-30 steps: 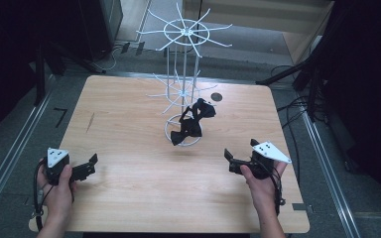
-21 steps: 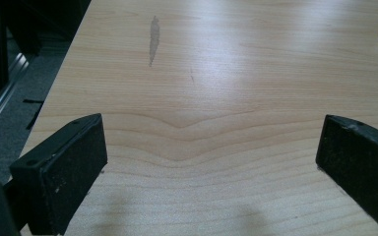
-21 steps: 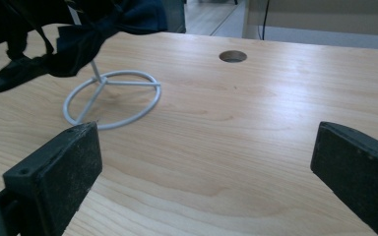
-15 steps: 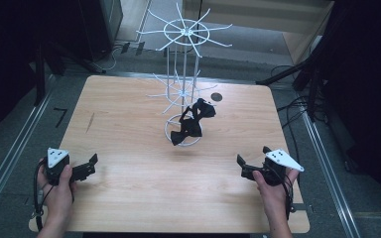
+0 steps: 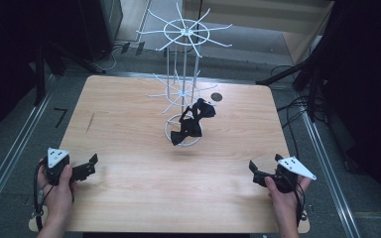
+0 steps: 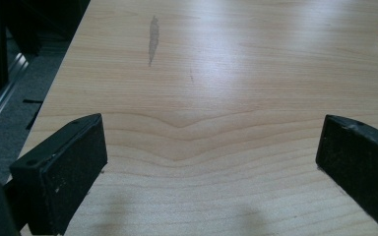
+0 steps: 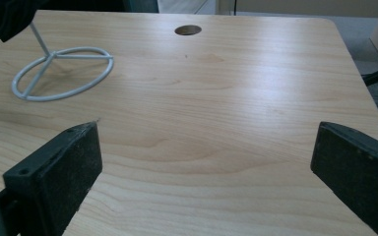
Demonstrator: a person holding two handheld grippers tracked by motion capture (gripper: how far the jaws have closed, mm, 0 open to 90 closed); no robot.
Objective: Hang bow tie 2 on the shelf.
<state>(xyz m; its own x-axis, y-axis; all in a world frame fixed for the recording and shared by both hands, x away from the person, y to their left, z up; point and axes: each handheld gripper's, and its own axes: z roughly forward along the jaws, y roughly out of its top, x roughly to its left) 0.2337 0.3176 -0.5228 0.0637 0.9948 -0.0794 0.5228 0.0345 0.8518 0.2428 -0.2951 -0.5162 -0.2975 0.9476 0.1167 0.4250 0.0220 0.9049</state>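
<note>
A white wire rack (image 5: 184,59) with spoked tiers stands mid-table on a ring base (image 5: 168,133) (image 7: 64,71). A black bundle of cloth (image 5: 193,121) (image 7: 2,19) hangs from its lower spokes, just above the ring. My left gripper (image 5: 90,166) (image 6: 209,162) rests near the table's front left edge, open, with bare wood between its jaws. My right gripper (image 5: 256,173) (image 7: 206,167) sits near the front right corner, also open and holding nothing. Both point inward, far from the rack.
The wooden table (image 5: 129,198) has a small round hole (image 5: 217,96) (image 7: 187,30) behind the rack on the right. A grey smudge (image 6: 152,39) marks the wood at the left. Metal rails and cables run along the floor at both sides.
My right gripper has drawn back and outward toward the front right corner. The left gripper, rack and black bundle have not moved.
</note>
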